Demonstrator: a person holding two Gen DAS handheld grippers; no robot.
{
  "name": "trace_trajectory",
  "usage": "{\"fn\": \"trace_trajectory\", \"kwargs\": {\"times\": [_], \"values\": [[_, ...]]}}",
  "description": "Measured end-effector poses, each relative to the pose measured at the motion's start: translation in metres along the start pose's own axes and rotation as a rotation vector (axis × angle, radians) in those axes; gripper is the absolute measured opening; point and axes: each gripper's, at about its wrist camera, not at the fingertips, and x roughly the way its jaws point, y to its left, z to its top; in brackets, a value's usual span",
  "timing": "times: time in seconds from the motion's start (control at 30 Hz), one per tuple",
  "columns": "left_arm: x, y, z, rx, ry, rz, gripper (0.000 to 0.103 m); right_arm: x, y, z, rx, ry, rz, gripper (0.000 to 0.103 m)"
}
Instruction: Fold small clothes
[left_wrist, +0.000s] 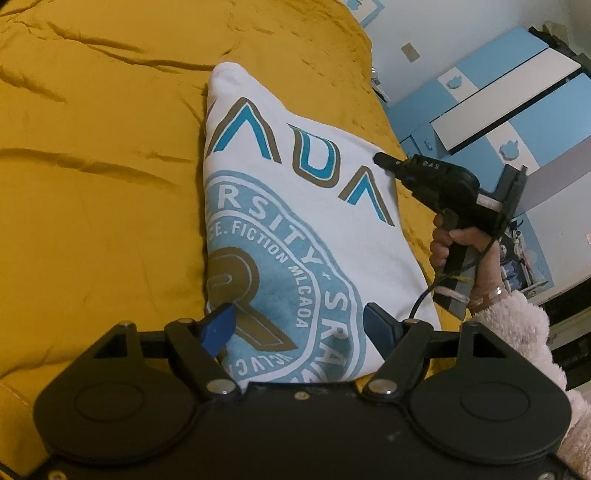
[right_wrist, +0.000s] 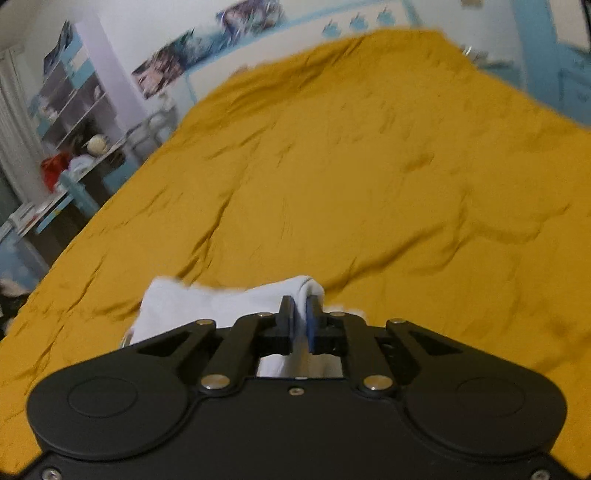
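Lying lengthwise near-to-far on the bed (left_wrist: 92, 184), shirt (left_wrist: 288, 229) has its right edge pinched in right gripper (right_wrist: 300, 314) jaws; left gripper (left_wrist: 301, 325) jaws wide over its near end.

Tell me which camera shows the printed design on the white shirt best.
The left wrist view: the white shirt lies print-up on the yellow bedspread, seal and lettering readable. The right wrist view shows only plain white fabric pinched in the right gripper, blurred.

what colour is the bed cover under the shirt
Mustard yellow bed cover, clearest in the right wrist view.
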Motion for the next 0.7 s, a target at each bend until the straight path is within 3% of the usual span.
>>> {"fn": "trace_trajectory", "kwargs": {"times": [0.13,0.23,0.27,0.37,0.47,0.57,0.7], "values": [[0.005,-0.003,-0.001,0.026,0.007,0.013,0.081,0.028,-0.014,-0.015,0.002,0.087,-0.036,0.006],[0.005,-0.009,0.0,0.047,0.01,0.03,0.082,0.019,-0.022,-0.019,0.055,0.068,-0.015,0.019],[0.004,-0.01,0.0,0.05,0.009,0.033,0.083,0.009,-0.023,-0.018,0.087,0.059,-0.001,0.027],[-0.003,-0.013,0.001,0.048,-0.01,0.032,0.082,-0.039,-0.016,-0.019,0.063,0.035,0.065,0.03],[-0.02,-0.014,0.002,0.044,-0.056,0.037,0.082,-0.09,-0.004,-0.039,0.005,0.055,0.095,0.05],[-0.033,-0.008,-0.002,0.02,-0.079,0.051,0.082,-0.133,-0.001,-0.07,-0.02,0.085,0.095,0.052],[-0.038,0.003,-0.014,-0.056,-0.054,0.036,0.082,-0.159,-0.003,-0.1,0.023,0.113,0.105,0.052]]}}
